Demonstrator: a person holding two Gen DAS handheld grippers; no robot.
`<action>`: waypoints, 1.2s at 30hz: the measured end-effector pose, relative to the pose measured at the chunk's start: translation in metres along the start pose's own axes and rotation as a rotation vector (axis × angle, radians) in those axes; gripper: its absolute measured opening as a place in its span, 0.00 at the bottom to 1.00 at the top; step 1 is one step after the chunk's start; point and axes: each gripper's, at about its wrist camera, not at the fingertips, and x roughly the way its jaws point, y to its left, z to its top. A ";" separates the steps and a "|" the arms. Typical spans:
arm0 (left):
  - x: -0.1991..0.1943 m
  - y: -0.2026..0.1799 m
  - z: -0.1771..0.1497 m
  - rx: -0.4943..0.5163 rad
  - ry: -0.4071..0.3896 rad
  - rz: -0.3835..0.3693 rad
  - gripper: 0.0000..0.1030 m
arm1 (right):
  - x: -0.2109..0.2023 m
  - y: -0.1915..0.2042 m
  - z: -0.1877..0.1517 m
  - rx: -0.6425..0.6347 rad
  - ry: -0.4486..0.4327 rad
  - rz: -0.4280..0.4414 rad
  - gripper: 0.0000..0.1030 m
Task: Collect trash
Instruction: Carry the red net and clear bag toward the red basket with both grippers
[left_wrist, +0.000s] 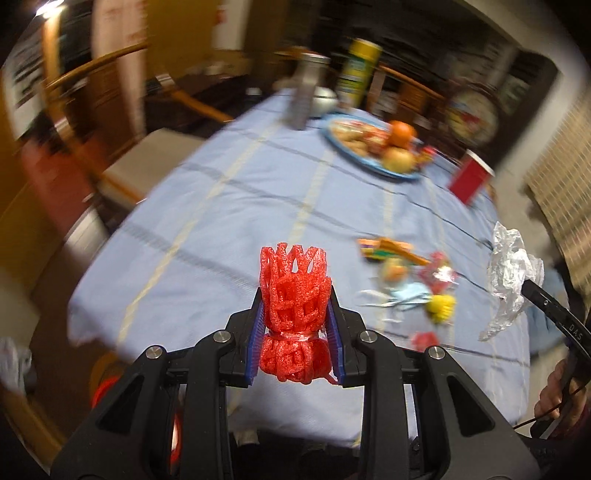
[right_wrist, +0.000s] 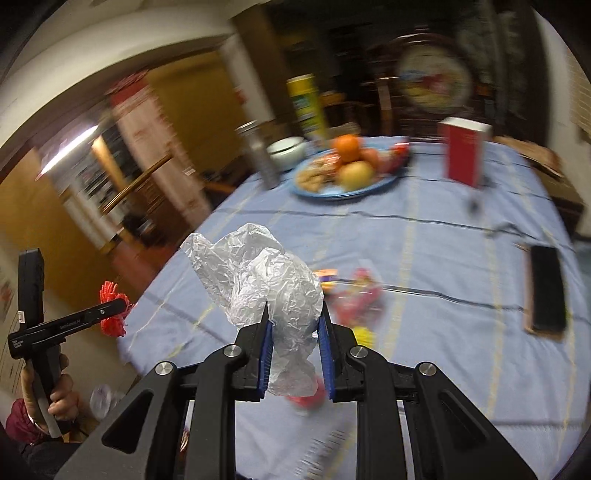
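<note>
**Both grippers loaded over the blue table**

While each hand carries its tool tilted down toward the table, both are full. The left gripper is clenched on a red foam net, its blue pads pressing the bundle's sides just above a tied waist, with the frilled end sticking up past the fingertips. From the right wrist view, a hand grips that tool's black handle at the lower left, off the table's edge.

The right gripper is clamped on a crumpled clear plastic bag, which billows up and left of the jaws. A hand holds its handle at the lower right of the left wrist view.

More scraps lie on the cloth near the table's near edge. A fruit plate, a red box and a yellow can stand at the far side.
</note>
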 end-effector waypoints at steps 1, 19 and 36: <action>-0.006 0.010 -0.005 -0.032 -0.004 0.024 0.30 | 0.007 0.009 0.002 -0.022 0.015 0.026 0.22; -0.100 0.164 -0.131 -0.530 -0.037 0.351 0.30 | 0.076 0.167 -0.005 -0.362 0.217 0.369 0.22; -0.071 0.237 -0.173 -0.740 0.025 0.372 0.66 | 0.098 0.235 0.001 -0.527 0.287 0.362 0.23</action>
